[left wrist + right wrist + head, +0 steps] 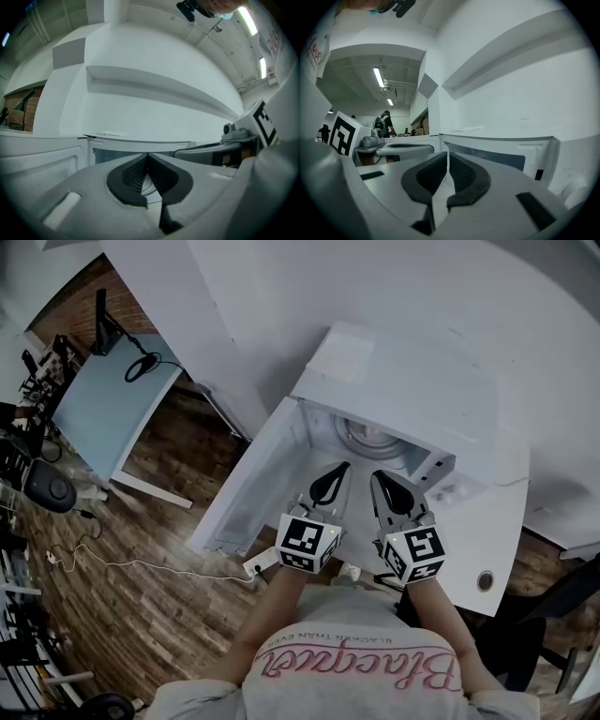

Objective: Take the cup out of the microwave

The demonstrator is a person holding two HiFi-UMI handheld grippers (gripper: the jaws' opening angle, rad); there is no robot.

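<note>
A white microwave (pixel 412 381) stands with its door (pixel 248 488) swung open to the left. Inside its cavity I see a pale round cup (pixel 370 435), partly hidden by the top edge. My left gripper (pixel 337 468) is shut and empty, its tips at the cavity's mouth just before the cup. My right gripper (pixel 380 476) is shut too, beside it on the right. In the left gripper view the jaws (pixel 147 154) meet in front of the open cavity. In the right gripper view the closed jaws (pixel 447 154) face the microwave's front panel (pixel 501 157).
The microwave sits on a white table (pixel 497 549) with a round cable hole (pixel 485 580). A light blue desk (pixel 103 404) stands at the left on wooden flooring, with cables and a dark chair (pixel 47 488). A person (pixel 386 123) stands far off.
</note>
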